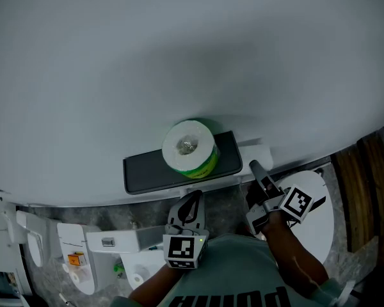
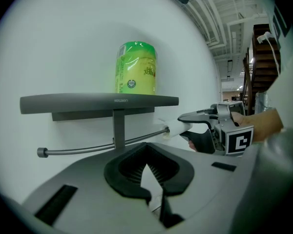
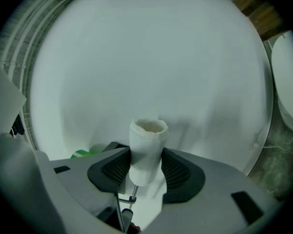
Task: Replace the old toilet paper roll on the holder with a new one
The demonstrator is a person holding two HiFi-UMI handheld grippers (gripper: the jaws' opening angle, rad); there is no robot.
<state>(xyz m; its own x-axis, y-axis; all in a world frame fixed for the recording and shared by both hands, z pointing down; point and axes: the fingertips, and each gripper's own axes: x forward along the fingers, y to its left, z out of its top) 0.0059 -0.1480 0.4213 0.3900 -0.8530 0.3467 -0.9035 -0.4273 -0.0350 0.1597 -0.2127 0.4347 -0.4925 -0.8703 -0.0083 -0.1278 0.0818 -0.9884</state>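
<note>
**A:** What does the head view give you that the gripper views don't?

**B:** Both tools at once, below a dark shelf (image 1: 141, 173) on the pale wall (image 1: 179, 56). The new roll (image 1: 190, 149) stands on end on that shelf, towards its right. From above you see only its white top.

**A:** And the left gripper view?

**B:** It looks under the shelf, where a thin bar (image 2: 83, 149) runs left to right. It also shows the new roll's green wrapper (image 2: 136, 77), with a round emblem and some writing too small to read. There is small print on the shelf's front edge that I can't read either.

**A:** Where is the old roll?

**B:** The old roll (image 3: 146, 147) is at the bar's right end, a nearly bare white tube. The right gripper (image 3: 146, 162) has its jaws about half apart, one pressed on each side of the tube. The tube's open end faces the wall.

**A:** Is the bar inside it?

**B:** I can't tell.

**A:** The left gripper?

**B:** The left gripper (image 2: 146, 152) is near the shelf's middle. Its jaw tips meet, with nothing between them.
</note>
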